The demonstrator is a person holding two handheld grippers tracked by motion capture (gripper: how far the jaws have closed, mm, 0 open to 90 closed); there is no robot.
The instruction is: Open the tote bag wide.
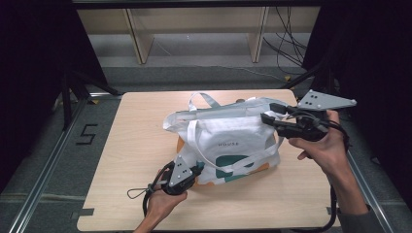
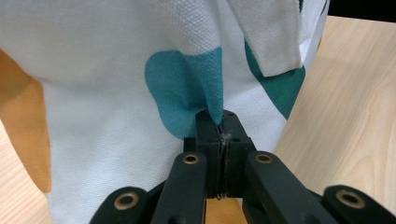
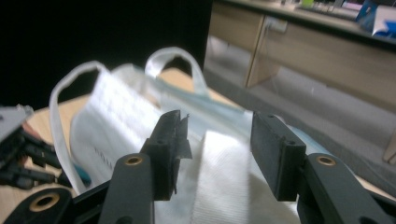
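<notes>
A white tote bag [image 1: 228, 138] with teal and orange patches lies on the wooden table [image 1: 136, 165], its handles looping up at the back and across its front. My left gripper [image 1: 198, 170] is at the bag's near bottom edge, shut on a fold of the bag's cloth [image 2: 217, 100] beside a teal patch. My right gripper [image 1: 272, 114] hovers at the bag's upper right corner, open, its jaws on either side of the bag's white cloth [image 3: 219, 177] without closing on it. The bag's handles [image 3: 175, 58] arch beyond the jaws.
The table's edges lie close on all sides, with metal rails [image 1: 43, 170] beside them. Wooden shelving legs [image 1: 138, 41] and cables [image 1: 286, 43] stand on the floor behind. Bare tabletop spreads left of the bag.
</notes>
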